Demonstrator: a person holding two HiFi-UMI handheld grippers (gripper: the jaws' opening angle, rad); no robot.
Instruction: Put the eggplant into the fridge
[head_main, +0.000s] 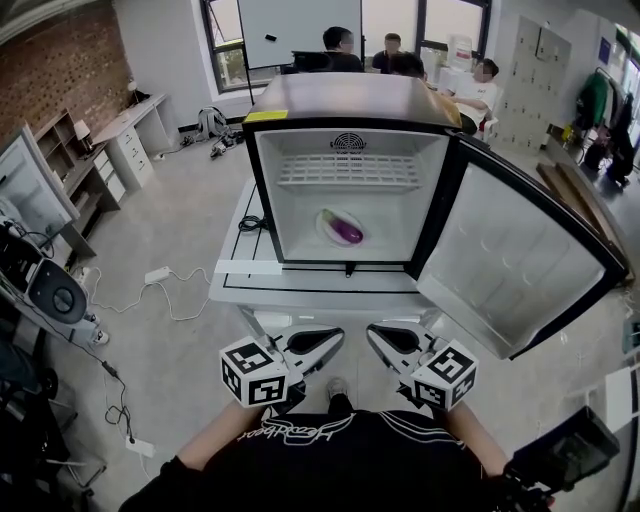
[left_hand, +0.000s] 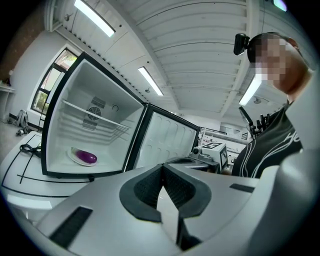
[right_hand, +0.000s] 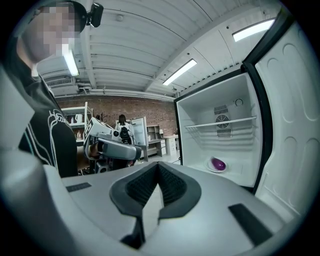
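Note:
A purple eggplant (head_main: 346, 230) lies on a white plate (head_main: 328, 224) on the floor of the open mini fridge (head_main: 262, 170). The same eggplant (left_hand: 86, 157) shows in the left gripper view and, small, as the eggplant (right_hand: 218, 163) in the right gripper view. The fridge door (head_main: 520, 262) swings wide to the right. Both grippers are held low near my body, well short of the fridge. My left gripper (head_main: 338, 336) is shut and empty, its jaws meeting. My right gripper (head_main: 372, 335) is shut too, with nothing between its jaws.
The fridge stands on a low white table (head_main: 240, 280) with a black cable (head_main: 252, 223) at its left. Cables and a power strip (head_main: 157, 274) lie on the floor at left. Desks and shelves (head_main: 85, 160) line the left wall. People sit behind the fridge (head_main: 400, 60).

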